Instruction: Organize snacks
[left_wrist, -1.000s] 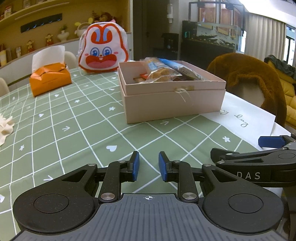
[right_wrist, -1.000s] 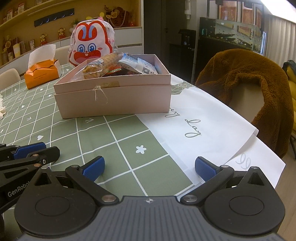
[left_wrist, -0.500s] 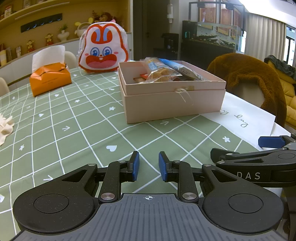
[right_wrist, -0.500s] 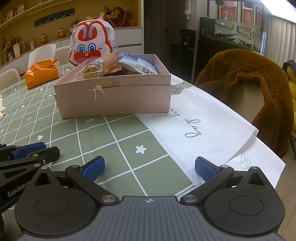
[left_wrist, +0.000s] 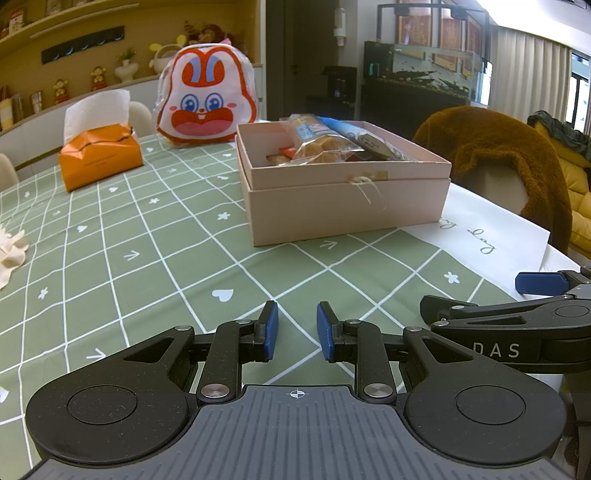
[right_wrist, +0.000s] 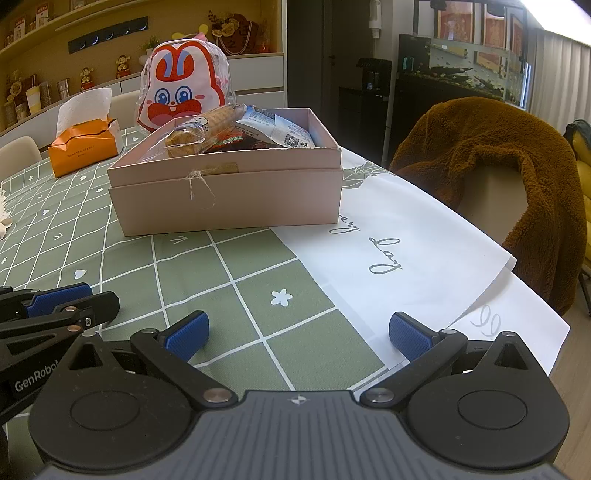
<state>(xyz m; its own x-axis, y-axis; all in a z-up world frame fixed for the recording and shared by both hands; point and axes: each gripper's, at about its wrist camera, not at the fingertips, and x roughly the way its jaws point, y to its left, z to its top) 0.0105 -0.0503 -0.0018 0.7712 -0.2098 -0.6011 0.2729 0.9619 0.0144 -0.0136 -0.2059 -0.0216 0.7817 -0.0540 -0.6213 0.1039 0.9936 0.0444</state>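
A pink cardboard box (left_wrist: 347, 206) (right_wrist: 229, 199) stands open on the green checked tablecloth (left_wrist: 147, 266). It holds several wrapped snacks: a clear bag of pastries (left_wrist: 325, 147) (right_wrist: 199, 133) and a blue-and-white packet (right_wrist: 280, 133) stick out on top. My left gripper (left_wrist: 293, 328) hovers low over the cloth, well short of the box, shut with nothing between its blue pads. To its right my right gripper (right_wrist: 299, 332) is open wide and empty, above the edge of a white paper sheet (right_wrist: 399, 251).
A rabbit-face bag (left_wrist: 207, 107) stands behind the box, with an orange tissue box (left_wrist: 101, 158) to its left. A chair draped in brown fleece (right_wrist: 498, 162) sits at the table's right edge. Something cream-coloured (left_wrist: 11, 251) lies at the far left.
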